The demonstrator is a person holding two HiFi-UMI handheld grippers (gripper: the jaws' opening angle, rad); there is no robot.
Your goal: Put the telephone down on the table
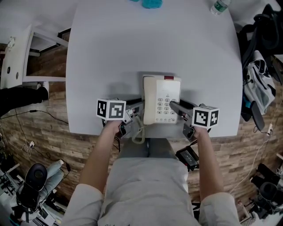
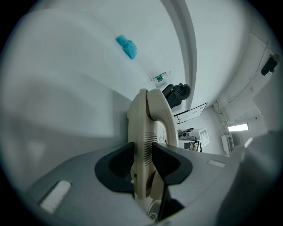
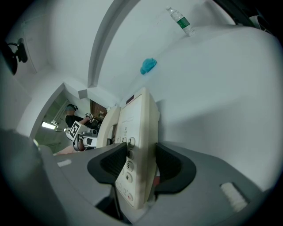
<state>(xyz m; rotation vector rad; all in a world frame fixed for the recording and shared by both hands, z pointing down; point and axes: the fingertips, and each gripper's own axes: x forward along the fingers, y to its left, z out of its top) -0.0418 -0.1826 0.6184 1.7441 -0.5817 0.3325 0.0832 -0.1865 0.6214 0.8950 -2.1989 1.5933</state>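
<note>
A cream telephone (image 1: 161, 99) with its handset on the left and its keypad on the right is over the near part of the white table (image 1: 154, 44). I cannot tell whether it rests on the table. My left gripper (image 1: 136, 107) is shut on its handset side; in the left gripper view the jaws pinch the phone's vented edge (image 2: 148, 132) at the left gripper (image 2: 142, 165). My right gripper (image 1: 176, 107) is shut on the keypad side. In the right gripper view the phone (image 3: 137, 128) stands between the jaws of the right gripper (image 3: 140, 170).
The phone's coiled cord (image 1: 139, 132) hangs over the table's near edge. A blue object (image 1: 151, 3) and a water bottle (image 1: 219, 6) lie at the far edge. A white shelf (image 1: 17, 57) stands to the left, bags (image 1: 258, 75) to the right.
</note>
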